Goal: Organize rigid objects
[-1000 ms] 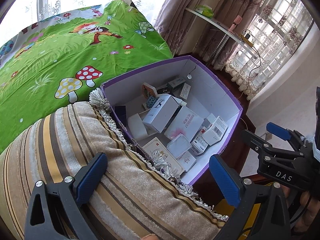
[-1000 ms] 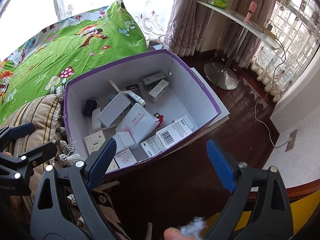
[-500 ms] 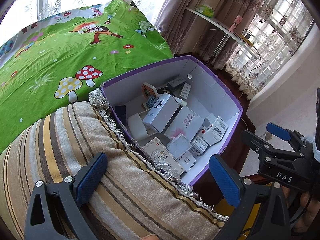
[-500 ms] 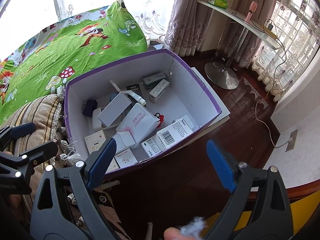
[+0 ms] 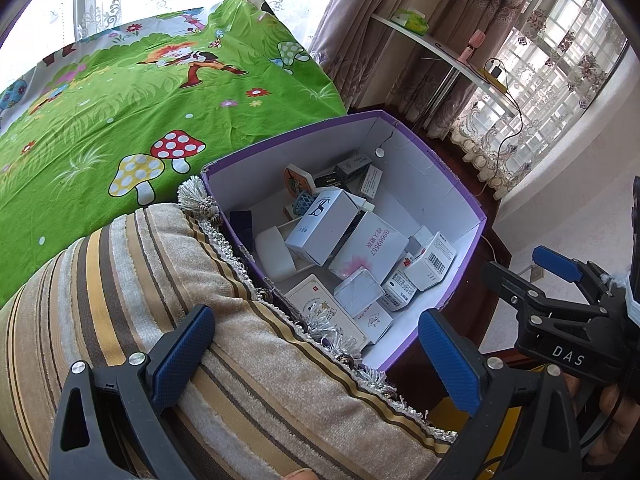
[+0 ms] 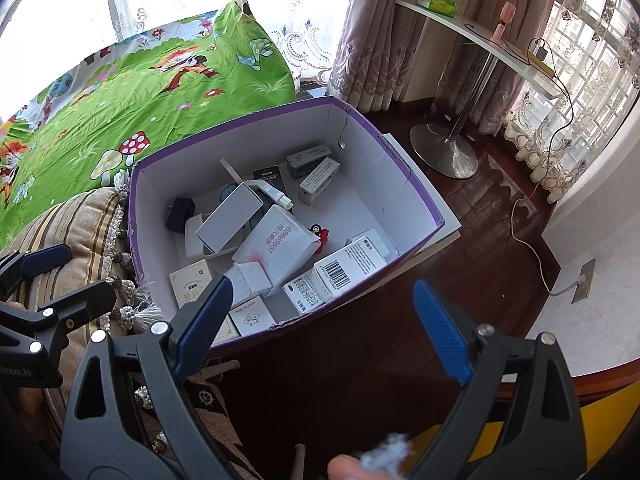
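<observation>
Seen from the right gripper point(image 6: 320, 320), the open box point(image 6: 400, 168) sits ahead and slightly left on the floor, with the striped cushion point(image 6: 80, 224) touching its left wall and the bed point(image 6: 160, 80) beyond both. Inside, small cartons lie jumbled: the barcode carton point(image 6: 352, 266) against the near right wall, the numbered carton point(image 6: 280, 242) in the middle, two cartons point(image 6: 314, 168) at the far wall. From the left gripper point(image 5: 316, 352), the cushion point(image 5: 120, 280) lies directly beneath and ahead, the box point(image 5: 440, 184) ahead to the right, and the desk point(image 5: 440, 52) far beyond.
</observation>
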### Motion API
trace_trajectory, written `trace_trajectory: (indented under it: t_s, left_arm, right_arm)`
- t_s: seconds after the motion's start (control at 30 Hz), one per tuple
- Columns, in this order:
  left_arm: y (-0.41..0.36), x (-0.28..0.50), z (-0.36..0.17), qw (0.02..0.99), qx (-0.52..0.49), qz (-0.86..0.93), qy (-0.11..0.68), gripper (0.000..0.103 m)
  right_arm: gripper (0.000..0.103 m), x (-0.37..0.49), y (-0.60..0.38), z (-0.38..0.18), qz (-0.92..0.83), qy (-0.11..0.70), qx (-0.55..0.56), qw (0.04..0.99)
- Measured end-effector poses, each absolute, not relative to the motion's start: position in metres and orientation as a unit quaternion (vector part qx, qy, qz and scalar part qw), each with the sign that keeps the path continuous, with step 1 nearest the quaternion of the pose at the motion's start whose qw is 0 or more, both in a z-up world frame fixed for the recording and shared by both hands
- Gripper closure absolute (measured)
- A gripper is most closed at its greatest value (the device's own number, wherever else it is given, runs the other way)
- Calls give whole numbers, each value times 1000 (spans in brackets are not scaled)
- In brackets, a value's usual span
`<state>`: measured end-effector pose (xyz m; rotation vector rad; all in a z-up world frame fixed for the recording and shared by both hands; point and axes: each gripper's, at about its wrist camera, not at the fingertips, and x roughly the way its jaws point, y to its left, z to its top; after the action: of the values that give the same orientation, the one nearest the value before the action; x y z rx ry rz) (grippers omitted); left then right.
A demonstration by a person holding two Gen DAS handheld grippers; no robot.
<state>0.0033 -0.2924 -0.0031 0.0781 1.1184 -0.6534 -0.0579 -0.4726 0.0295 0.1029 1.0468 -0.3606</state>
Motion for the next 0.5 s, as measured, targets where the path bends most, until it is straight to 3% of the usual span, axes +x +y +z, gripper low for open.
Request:
trace_trajectory:
  t_s: [0.5]
  left_arm:
    - [-292, 3, -3, 797, 36, -304, 521, 0]
  right_arm:
    - [10, -58, -471, 26, -169, 500, 48, 848]
